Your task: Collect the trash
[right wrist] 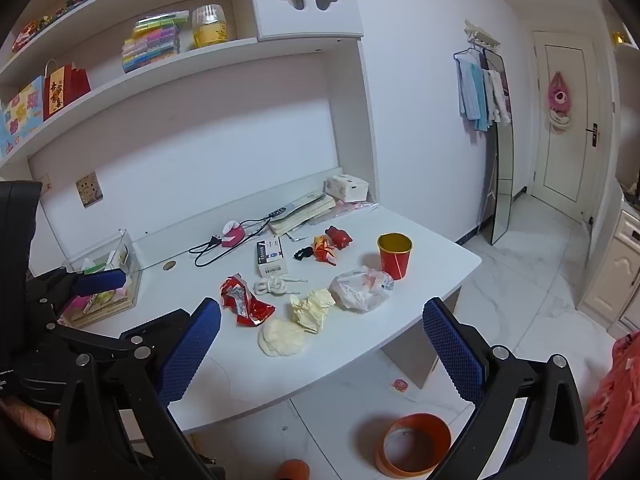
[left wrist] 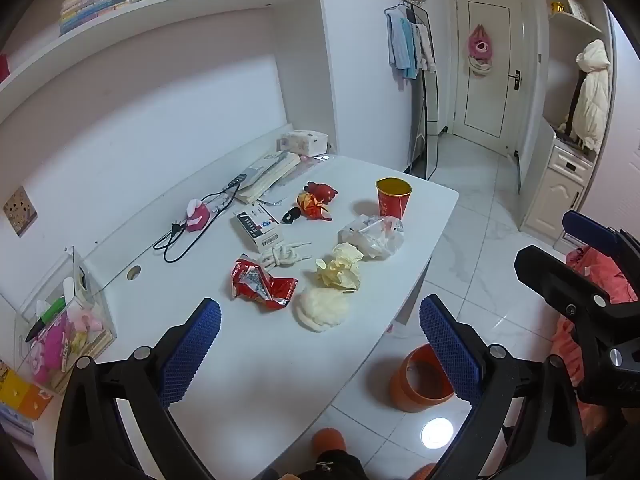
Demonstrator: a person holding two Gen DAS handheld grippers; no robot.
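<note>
I hold both grippers, left (left wrist: 320, 354) and right (right wrist: 322, 350), wide and empty; wrapper (left wrist: 260, 284) at twelve o'clock, bin (left wrist: 420, 380) at four.

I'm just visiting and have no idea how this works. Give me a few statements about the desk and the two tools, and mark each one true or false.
1. Both tools are open and hold nothing. True: the left tool and the right tool stand wide apart, empty.
2. The red paper cup lies tipped over. False: it stands upright on the desk.
3. The orange bin sits on the floor beside the desk. True.
4. The crumpled yellow paper is already in the bin. False: it lies on the desk.
5. The red snack wrapper lies on the desk. True.
</note>
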